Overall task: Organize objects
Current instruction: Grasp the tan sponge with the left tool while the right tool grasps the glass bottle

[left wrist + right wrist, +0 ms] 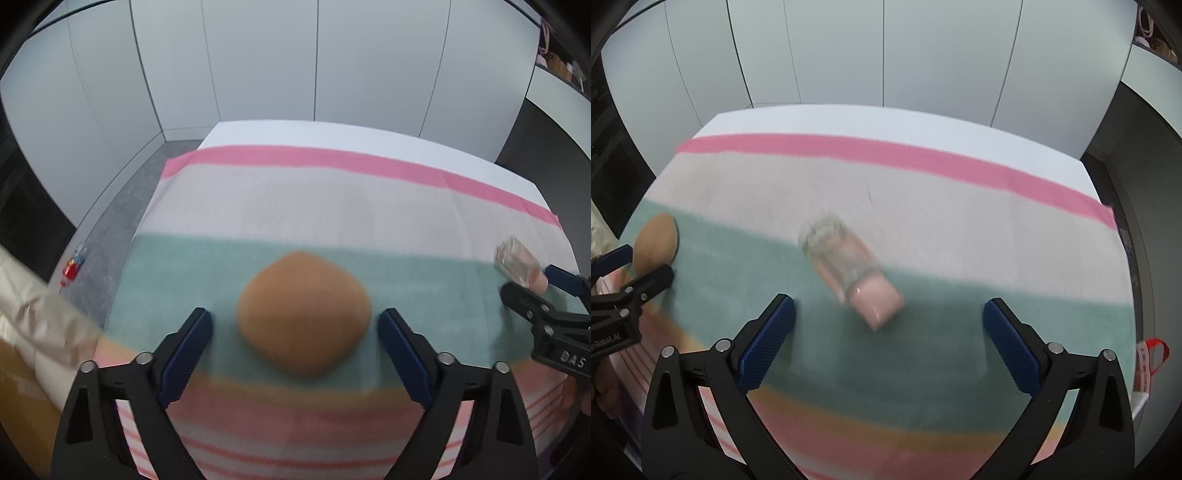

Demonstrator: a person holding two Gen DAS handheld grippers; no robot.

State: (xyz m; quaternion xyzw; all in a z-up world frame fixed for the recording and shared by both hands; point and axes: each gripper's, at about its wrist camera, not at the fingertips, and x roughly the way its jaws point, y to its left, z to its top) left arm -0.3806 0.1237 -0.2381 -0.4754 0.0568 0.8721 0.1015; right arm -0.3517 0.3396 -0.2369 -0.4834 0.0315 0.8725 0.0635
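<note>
A tan, rounded sponge-like pad (303, 320) lies on the green band of a striped cloth (332, 206). My left gripper (295, 332) is open around it, with a blue finger on either side and a small gap at each. A clear bottle with a pink cap (849, 269) lies on its side on the same green band. Just short of its cap, my right gripper (888, 326) stands open with nothing between its fingers. Each gripper also shows at the edge of the other's view: the right gripper (532, 291) by the bottle (519, 264), the left gripper (635, 266) around the pad (656, 240).
The striped cloth covers a white table (886, 118) whose far edge faces grey wall panels. A small red object (72, 267) lies on the grey floor at the left. A pale sleeve (40, 321) shows at the left edge. A red tag (1148, 360) hangs off the table's right side.
</note>
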